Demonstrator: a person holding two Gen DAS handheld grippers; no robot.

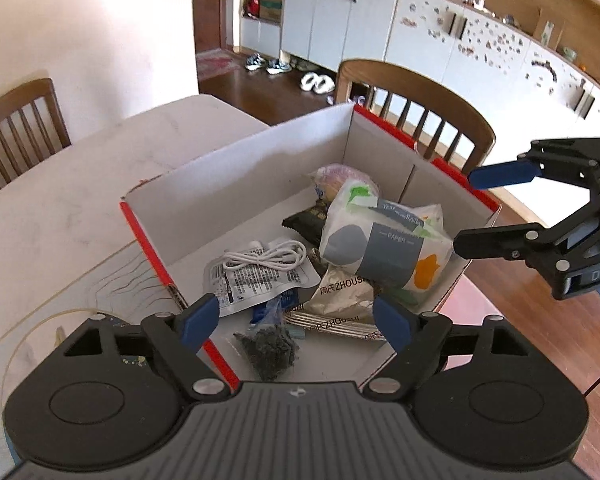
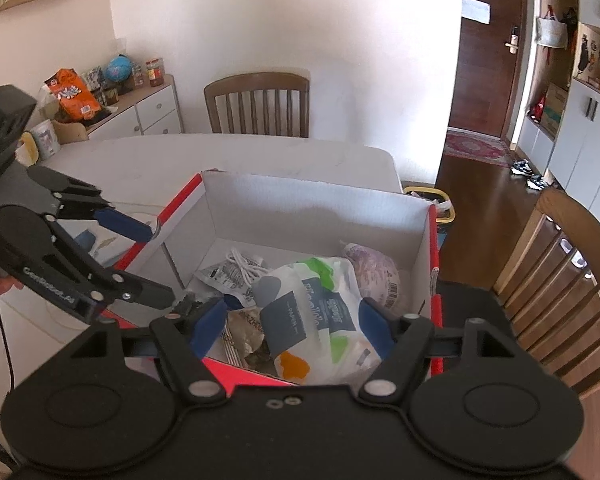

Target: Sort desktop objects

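A white cardboard box with red edges (image 1: 240, 168) (image 2: 300, 204) stands on the white table (image 1: 80, 184). In it lie a tissue pack (image 1: 384, 248) (image 2: 316, 320), a white cable in a pouch (image 1: 260, 268) (image 2: 240, 270), a dark bagged item (image 1: 272, 344), snack packets (image 1: 340, 304) and a pinkish bag (image 1: 340, 174) (image 2: 374, 274). My left gripper (image 1: 296, 322) (image 2: 156, 264) is open and empty above the box's near edge. My right gripper (image 2: 292, 326) (image 1: 466, 208) is open and empty over the box's right side, above the tissue pack.
Wooden chairs stand at the table's far side (image 2: 258, 104) and right (image 1: 416, 100) (image 2: 572, 272). A sideboard with jars, a globe and an orange bag (image 2: 112, 92) stands at the wall. A patterned mat (image 1: 112, 280) lies left of the box.
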